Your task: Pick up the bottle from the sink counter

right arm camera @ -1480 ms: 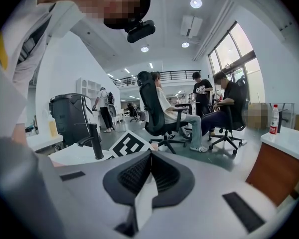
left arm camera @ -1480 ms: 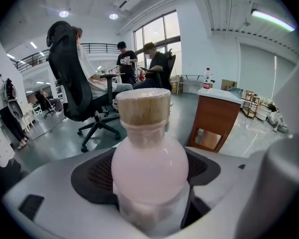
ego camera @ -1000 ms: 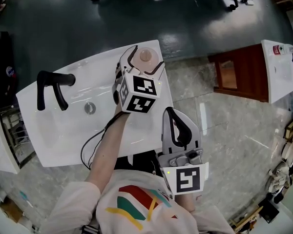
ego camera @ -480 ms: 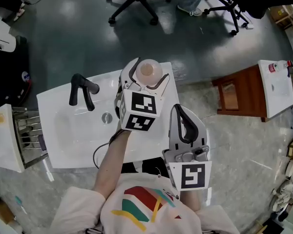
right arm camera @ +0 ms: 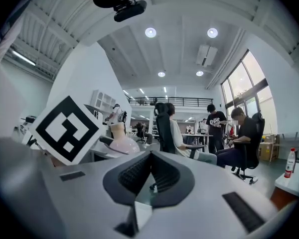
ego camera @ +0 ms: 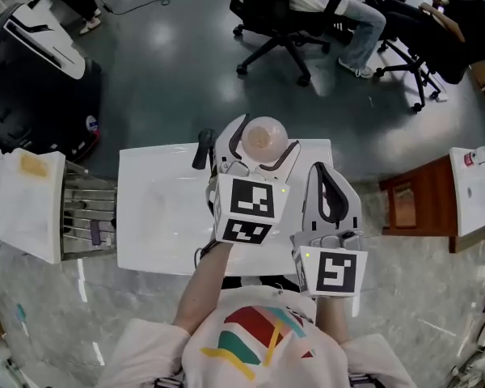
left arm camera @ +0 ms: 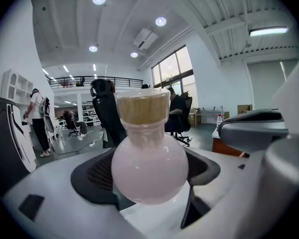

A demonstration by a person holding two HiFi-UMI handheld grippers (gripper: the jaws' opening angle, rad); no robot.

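Right two-jaw gripper (right arm camera: 150,158), nearest the torso: pads pressed together, nothing between them. It's parked beside the body, my read is idle, since a one-handed lift doesn't need it.

Left two-jaw gripper (ego camera: 263,140), just ahead: clamped across the belly of the pale pink round glass bottle with a tan stopper (left arm camera: 149,168). Bottle is upright, with neck and stopper standing above the pads. Gripping the widest part likely gives the pads the most surface and keeps it from tipping.

Bottle is over the far right edge of the white sink counter (ego camera: 158,217). It looks raised off it, but the underside isn't visible. Black faucet (ego camera: 204,148) is near the jaws on the left, not touching.

Beyond: dark floor (ego camera: 145,71), black office chairs (ego camera: 267,18).
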